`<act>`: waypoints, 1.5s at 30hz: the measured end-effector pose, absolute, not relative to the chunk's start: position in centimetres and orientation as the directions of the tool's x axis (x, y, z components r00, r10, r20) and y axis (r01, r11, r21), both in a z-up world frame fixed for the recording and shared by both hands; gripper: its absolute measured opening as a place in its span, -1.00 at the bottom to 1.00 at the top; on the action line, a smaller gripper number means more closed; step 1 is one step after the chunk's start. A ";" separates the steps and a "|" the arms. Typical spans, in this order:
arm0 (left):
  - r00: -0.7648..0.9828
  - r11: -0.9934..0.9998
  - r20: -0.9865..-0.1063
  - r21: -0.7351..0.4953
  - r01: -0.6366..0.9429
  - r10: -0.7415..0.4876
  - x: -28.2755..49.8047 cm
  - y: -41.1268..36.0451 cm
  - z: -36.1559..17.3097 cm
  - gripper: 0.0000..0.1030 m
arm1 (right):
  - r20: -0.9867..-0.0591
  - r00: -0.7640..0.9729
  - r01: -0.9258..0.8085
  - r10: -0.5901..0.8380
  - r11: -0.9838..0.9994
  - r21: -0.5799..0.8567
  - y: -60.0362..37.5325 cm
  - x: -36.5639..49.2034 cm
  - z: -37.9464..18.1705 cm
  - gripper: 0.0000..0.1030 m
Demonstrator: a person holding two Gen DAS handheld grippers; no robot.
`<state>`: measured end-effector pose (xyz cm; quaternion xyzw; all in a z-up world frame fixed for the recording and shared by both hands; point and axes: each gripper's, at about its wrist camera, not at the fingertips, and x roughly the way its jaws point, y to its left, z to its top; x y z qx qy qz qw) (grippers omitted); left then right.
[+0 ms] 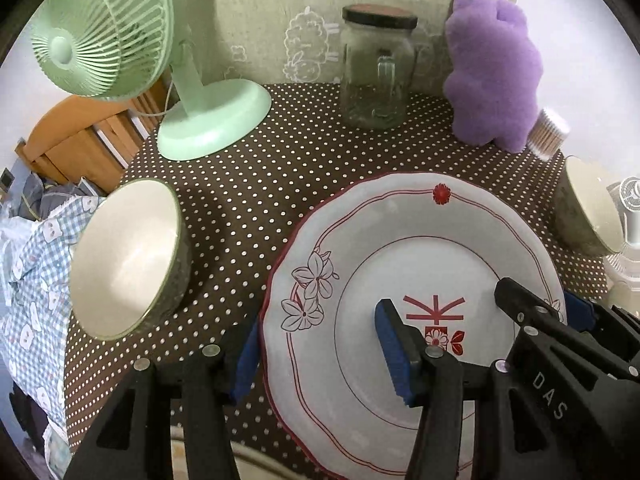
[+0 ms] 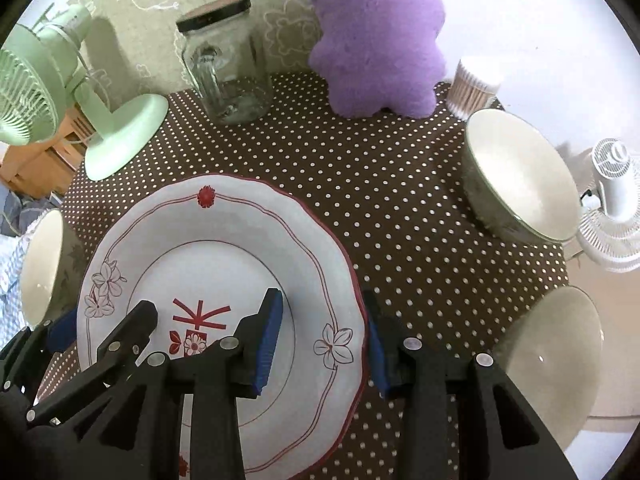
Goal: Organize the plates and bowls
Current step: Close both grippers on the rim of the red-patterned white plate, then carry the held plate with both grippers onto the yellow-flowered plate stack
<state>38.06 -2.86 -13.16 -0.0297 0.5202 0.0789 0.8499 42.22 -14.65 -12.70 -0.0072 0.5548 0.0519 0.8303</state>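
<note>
Left tongs (image 1: pixel 320 350): fingers spread wide, straddling the left rim of the plate (image 1: pixel 416 256), one blue pad outside the edge, the other over the plate's well. Not clenched; whether either pad touches the plate cannot be told.

Right tongs (image 2: pixel 326 344): same arrangement, mirrored, on the plate's right rim, likewise released. One pad sits over the well, the other just beyond the edge above the cloth.

Judgement: a two-sided grip is being set up, presumably because the plate is wide and shallow and one pinch at the rim would let it tip.

Plate lies flat on the table (image 2: pixel 392 208), at the near middle, nothing on it.

Bowls: one (image 1: pixel 124 256) left of the plate, one (image 2: pixel 520 176) at the right, another (image 2: pixel 556 360) at the near right edge. All three are apart from the plate and not stacked.

Behind: green fan (image 1: pixel 104 28), jar (image 1: pixel 376 68), purple plush (image 1: pixel 492 68), kept at the wall, clear of the working zone.
</note>
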 end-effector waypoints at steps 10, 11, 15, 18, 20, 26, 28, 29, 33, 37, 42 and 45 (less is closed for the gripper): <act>0.485 0.992 -0.872 0.007 -0.130 0.069 34.3 -2.4 -10.1 0.05 | -0.899 0.434 -0.062 0.060 0.997 0.037 -14.7 37.9 -9.0 -0.16; 0.489 0.992 -0.870 0.004 -0.125 0.065 33.8 -2.3 -9.9 0.05 | -0.898 0.436 -0.057 0.057 0.998 0.036 -14.7 37.4 -8.7 -0.16; 0.507 0.994 -0.860 -0.001 -0.106 0.053 32.0 -1.9 -8.8 0.04 | -0.892 0.450 -0.041 0.045 0.999 0.029 -14.1 35.1 -7.3 -0.16; 0.517 0.994 -0.855 -0.017 -0.110 0.043 30.7 -1.5 -8.1 0.04 | -0.890 0.455 -0.043 0.037 0.999 0.020 -13.7 33.5 -6.6 -0.16; 0.521 0.995 -0.852 -0.017 -0.102 0.039 29.6 -1.3 -7.8 0.04 | -0.887 0.460 -0.045 0.028 0.999 0.009 -13.3 32.2 -6.1 -0.16; 0.503 0.997 -0.864 -0.029 -0.078 0.015 26.8 -0.5 -8.1 0.05 | -0.889 0.457 -0.028 0.007 1.000 -0.006 -12.5 29.0 -5.7 -0.16; 0.495 0.997 -0.869 -0.027 -0.070 0.011 25.9 -0.2 -8.4 0.05 | -0.891 0.453 -0.022 0.003 1.000 -0.008 -12.2 27.9 -5.8 -0.16; 0.493 0.997 -0.870 -0.026 -0.067 0.010 25.6 -0.1 -8.5 0.05 | -0.893 0.451 -0.020 0.000 1.000 -0.010 -11.9 27.2 -6.0 -0.16; 0.491 0.999 -0.871 0.000 -0.048 0.023 23.7 0.5 -9.1 0.04 | -0.900 0.436 -0.017 -0.001 1.000 -0.009 -11.0 25.3 -6.9 -0.16; 0.478 0.999 -0.878 -0.006 -0.035 0.012 22.3 1.1 -10.1 0.04 | -0.906 0.423 -0.013 0.000 1.000 -0.006 -10.3 23.4 -8.1 -0.16; 0.456 1.000 -0.890 -0.015 -0.022 -0.003 20.7 2.1 -11.6 0.04 | -0.916 0.401 -0.005 -0.014 1.000 -0.017 -9.5 21.3 -9.4 -0.16; 0.442 1.000 -0.897 -0.015 -0.018 -0.006 19.9 2.8 -12.3 0.05 | -0.923 0.385 0.000 -0.020 1.000 -0.022 -8.7 20.2 -10.3 -0.16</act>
